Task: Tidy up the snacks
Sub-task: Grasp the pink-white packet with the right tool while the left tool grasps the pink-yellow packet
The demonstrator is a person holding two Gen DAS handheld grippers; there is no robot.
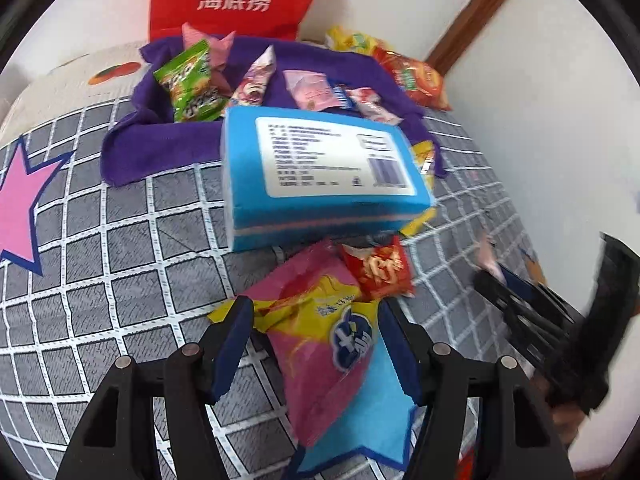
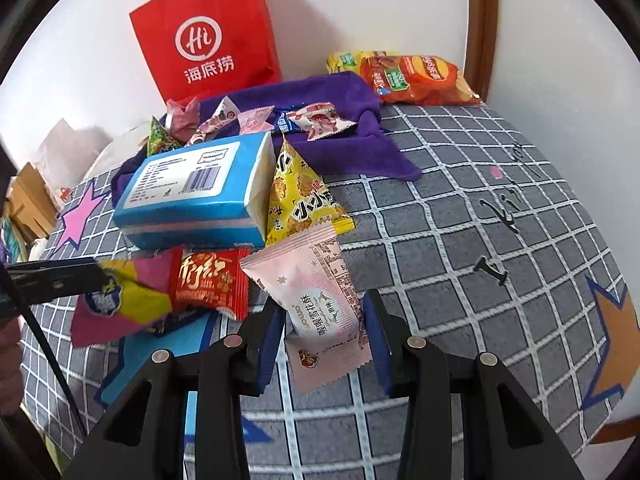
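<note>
Between right gripper [image 2: 326, 336] jaws: pink packet [image 2: 320, 300].

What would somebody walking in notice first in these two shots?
Probably the red paper bag with its white logo, standing against the wall behind the purple cloth. Next, the big blue pack with a white label, lying mid-bed on the grey checked blanket among scattered snack packets. Up close, the right gripper has its fingers around a pale pink packet.
</note>
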